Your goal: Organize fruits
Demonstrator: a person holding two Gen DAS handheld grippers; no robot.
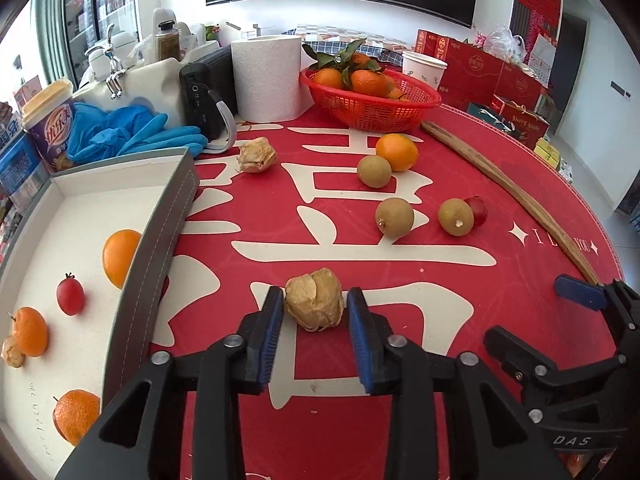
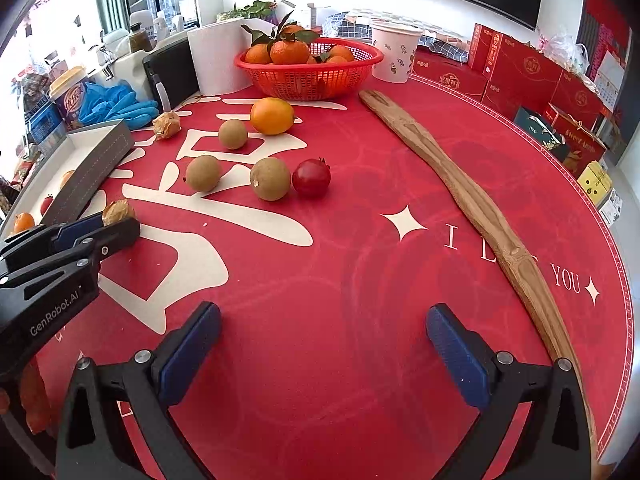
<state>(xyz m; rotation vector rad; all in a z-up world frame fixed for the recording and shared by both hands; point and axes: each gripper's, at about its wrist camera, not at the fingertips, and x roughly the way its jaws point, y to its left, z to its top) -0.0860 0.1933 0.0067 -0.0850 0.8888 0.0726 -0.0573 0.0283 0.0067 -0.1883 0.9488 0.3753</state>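
A papery tan husked fruit (image 1: pixel 314 304) lies on the red tablecloth between the blue pads of my left gripper (image 1: pixel 315 296). The jaws are narrow: the left pad is at the husk and a thin gap shows on the right. The grey-walled white tray (image 1: pixel 160 216) to its left holds an orange (image 1: pixel 120 256), a cherry tomato (image 1: pixel 70 294) and tangerines. Farther out lie another husked fruit (image 1: pixel 256 155), an orange (image 2: pixel 272 116), three brown-green round fruits (image 2: pixel 270 179) and a red tomato (image 2: pixel 311 178). My right gripper (image 2: pixel 324 316) hangs open over bare cloth.
A red basket (image 2: pixel 308 76) of leafy tangerines stands at the back, with a paper roll (image 1: pixel 266 76) and a paper cup (image 2: pixel 394 52) beside it. A long wooden stick (image 2: pixel 460 188) runs along the right. Blue gloves (image 1: pixel 132 134) and a black device (image 1: pixel 204 92) sit behind the tray.
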